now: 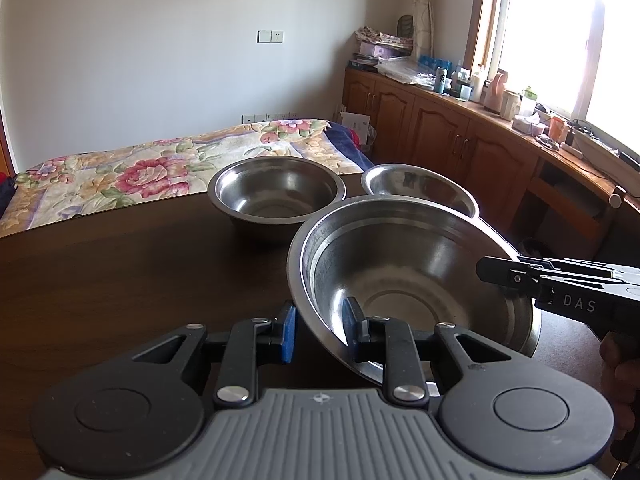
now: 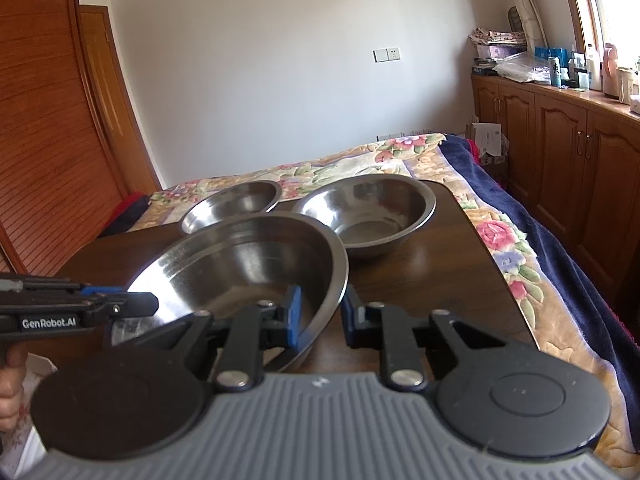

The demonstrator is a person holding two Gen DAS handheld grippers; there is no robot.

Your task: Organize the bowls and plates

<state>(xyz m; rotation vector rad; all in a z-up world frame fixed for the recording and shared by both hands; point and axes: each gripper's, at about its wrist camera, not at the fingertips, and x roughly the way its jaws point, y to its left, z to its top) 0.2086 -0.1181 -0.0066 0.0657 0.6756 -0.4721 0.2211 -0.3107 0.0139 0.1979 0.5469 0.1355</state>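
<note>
Here, tongs: left tongs (image 1: 320,330) and right tongs (image 2: 320,316) each straddle the tilted big bowl's (image 1: 400,276) rim, slightly apart.
Bowls: three; two (image 1: 276,196) (image 1: 420,188) beyond, on table (image 1: 120,272).

Floral bedspread (image 1: 132,168), wooden cabinets (image 1: 440,128)

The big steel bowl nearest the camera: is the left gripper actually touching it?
Touching. In the left wrist view the left gripper straddles the big steel bowl's rim, one blue pad inside pressed against its wall.
</note>
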